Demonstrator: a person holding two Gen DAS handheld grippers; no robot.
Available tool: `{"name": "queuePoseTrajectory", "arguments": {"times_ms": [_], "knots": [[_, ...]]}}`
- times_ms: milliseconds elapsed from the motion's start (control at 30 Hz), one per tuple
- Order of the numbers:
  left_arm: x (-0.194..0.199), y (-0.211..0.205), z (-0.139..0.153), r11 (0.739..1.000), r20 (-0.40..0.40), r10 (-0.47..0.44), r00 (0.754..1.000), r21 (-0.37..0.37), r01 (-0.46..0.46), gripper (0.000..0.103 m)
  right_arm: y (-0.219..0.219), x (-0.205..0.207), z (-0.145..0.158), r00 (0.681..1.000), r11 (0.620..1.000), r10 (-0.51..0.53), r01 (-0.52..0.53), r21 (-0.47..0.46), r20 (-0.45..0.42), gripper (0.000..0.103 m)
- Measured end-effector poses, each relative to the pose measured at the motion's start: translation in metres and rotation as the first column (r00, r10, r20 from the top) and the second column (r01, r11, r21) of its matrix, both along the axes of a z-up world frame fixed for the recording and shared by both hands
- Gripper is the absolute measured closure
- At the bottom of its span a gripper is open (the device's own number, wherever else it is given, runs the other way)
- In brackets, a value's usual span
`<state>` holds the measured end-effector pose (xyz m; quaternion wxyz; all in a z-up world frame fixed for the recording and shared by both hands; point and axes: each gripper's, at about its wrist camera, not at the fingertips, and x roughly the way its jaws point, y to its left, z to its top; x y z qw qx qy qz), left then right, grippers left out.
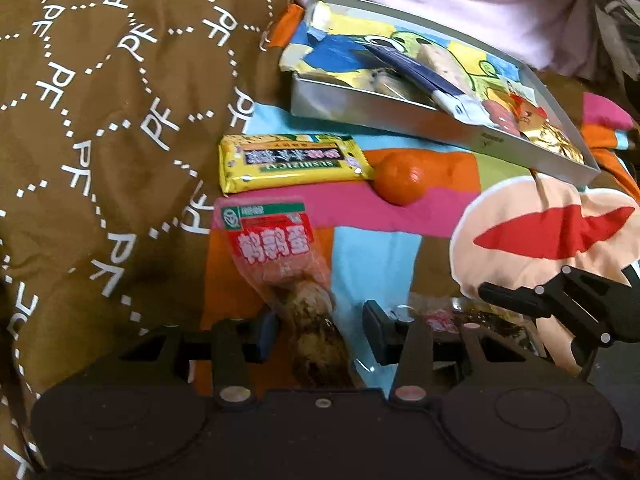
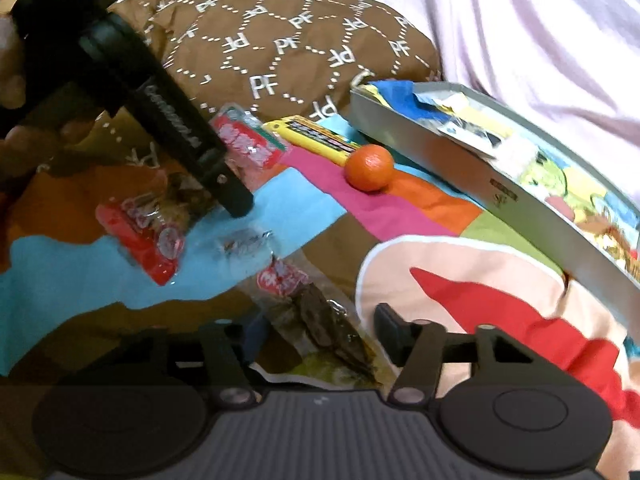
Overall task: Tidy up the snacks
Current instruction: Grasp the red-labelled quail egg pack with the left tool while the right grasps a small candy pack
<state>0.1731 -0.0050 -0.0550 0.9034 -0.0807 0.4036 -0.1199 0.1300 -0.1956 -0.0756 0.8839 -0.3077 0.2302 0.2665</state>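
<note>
Already, several snacks are sitting in the grey metal tray [image 1: 384, 118] at the far side of the patchwork bedspread [image 1: 384, 252], so the sorting looks partly done. Going from the left in the left wrist view, the brown quilt [image 1: 100, 120] is bunching up at the edge, then the yellow snack bar [image 1: 292, 162] is lying flat just short of the tray, with the mandarin orange [image 1: 400, 179] touching its right end. Nearer, the left gripper [image 1: 320, 338] is straddling the red-labelled snack packet [image 1: 288, 280], its jaws half-closed around the brown end; whether the pads are pressing yet is unclear. In the right wrist view, a second red packet [image 2: 148, 236] is lying loose on the blue patch, and the right gripper [image 2: 320, 334] is sitting half-closed around a dark clear-wrapped packet [image 2: 320, 316], grip likewise uncertain. By my reading, five items are waiting outside the tray.
</note>
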Motion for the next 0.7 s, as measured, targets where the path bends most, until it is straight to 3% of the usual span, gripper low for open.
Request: {"name": "queuePoseTrajectory", "arguments": {"times_ms": [267,300,533,600,700], "knots": [[-0.008,-0.003,-0.002,0.999,0.019,0.033,0.999,-0.019,-0.032,0.061,0.023,-0.018,-0.008,0.988,0.989,0.003,0.02,-0.148,0.152,0.054],[-0.009,-0.003,-0.002,0.999,0.021,0.041,0.999,-0.028,-0.04,0.062,0.025,-0.017,-0.009,0.987,0.988,0.0,0.025,-0.155,0.158,0.074],[-0.011,-0.002,0.003,0.995,0.033,0.078,0.996,-0.068,-0.076,0.066,0.032,-0.018,-0.015,0.977,0.979,0.001,0.042,-0.198,0.213,0.075],[-0.014,-0.004,0.006,0.995,0.056,0.076,0.995,-0.061,-0.073,0.067,0.033,-0.024,-0.015,0.967,0.976,0.008,0.048,-0.215,0.254,0.083],[-0.017,-0.011,0.012,0.998,0.098,0.055,0.994,-0.027,-0.053,0.067,0.032,-0.027,-0.014,0.96,0.973,0.008,0.058,-0.225,0.281,0.086]]}}
